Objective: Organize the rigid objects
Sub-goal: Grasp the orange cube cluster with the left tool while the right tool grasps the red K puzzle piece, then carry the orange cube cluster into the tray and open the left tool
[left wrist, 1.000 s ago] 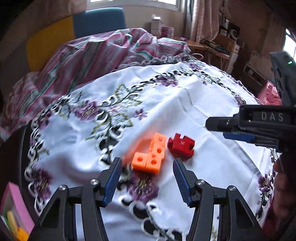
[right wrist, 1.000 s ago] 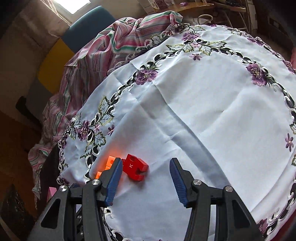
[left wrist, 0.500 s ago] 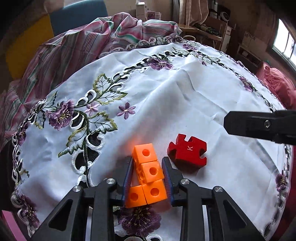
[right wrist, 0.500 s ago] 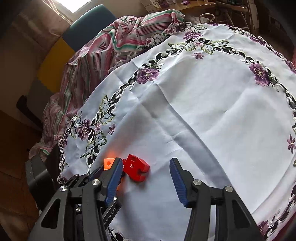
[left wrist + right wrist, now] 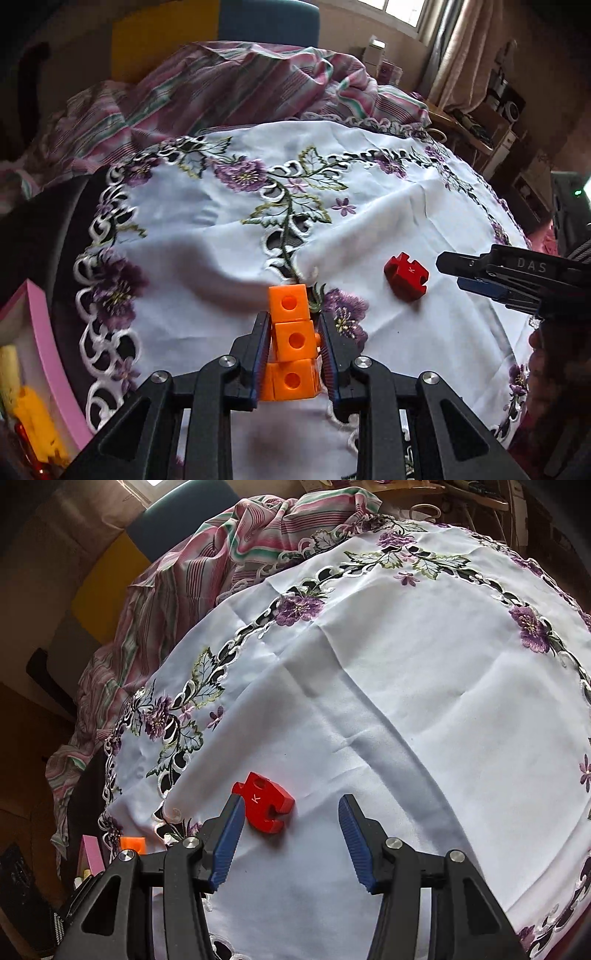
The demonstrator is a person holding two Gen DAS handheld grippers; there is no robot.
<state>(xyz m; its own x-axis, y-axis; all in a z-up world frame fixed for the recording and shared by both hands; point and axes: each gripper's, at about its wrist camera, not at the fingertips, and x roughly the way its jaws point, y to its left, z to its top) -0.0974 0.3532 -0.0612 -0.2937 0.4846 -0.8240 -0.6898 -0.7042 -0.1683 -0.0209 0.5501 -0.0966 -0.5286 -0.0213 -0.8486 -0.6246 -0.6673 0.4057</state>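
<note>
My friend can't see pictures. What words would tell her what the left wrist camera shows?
The left gripper is shut on a stack of orange cubes above a white tablecloth embroidered with purple flowers. A red puzzle-shaped block marked K lies on the cloth to the right, near the right gripper reaching in from the edge. A pink box sits at far left.

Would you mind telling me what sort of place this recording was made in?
Probably a lived-in room at home: an embroidered floral tablecloth, a striped bedspread bunched behind it, and a curtained window beside cluttered shelves.
</note>
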